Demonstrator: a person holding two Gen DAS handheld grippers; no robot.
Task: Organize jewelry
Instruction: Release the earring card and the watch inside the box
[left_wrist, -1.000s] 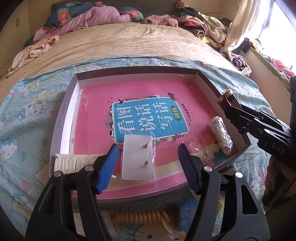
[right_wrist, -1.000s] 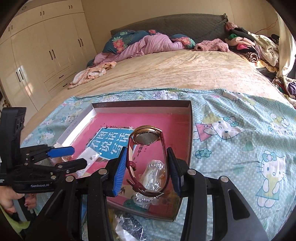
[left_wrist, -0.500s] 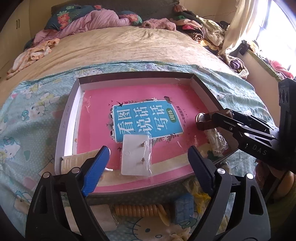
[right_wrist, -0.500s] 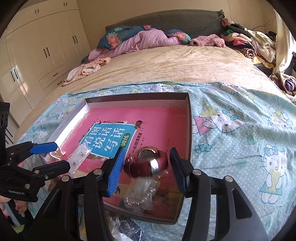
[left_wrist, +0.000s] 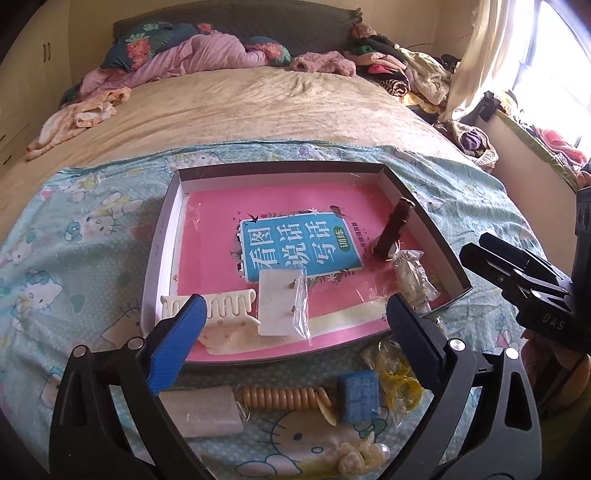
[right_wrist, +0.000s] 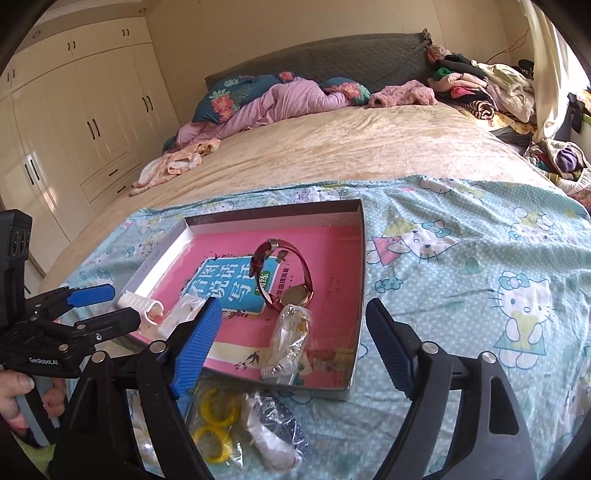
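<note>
From the left wrist we see the left tool with its jaws spread wide and nothing between them; they have just been opening. It hangs above the near edge of a shallow box lined in pink, which lies on a cartoon-cat sheet over the bed. Inside the box, a white earring card in a clear sleeve lies near the front rim, with a cream hair clip just beside it on the left. A dark red watch rests toward the right wall, its strap standing up, and a clear packet lies just in front of it. Outside the box, on the sheet, sit a coiled hair tie, a blue block and a bag of yellow rings. The right tool reaches in from the right edge.

From the right wrist we see the right tool with its jaws wide apart too, having just been opening, and the watch lies free on the pink lining beyond them, its band arched upward. The clear packet touches the watch face, or so it seems. The left tool enters at the left, held by a hand.
</note>
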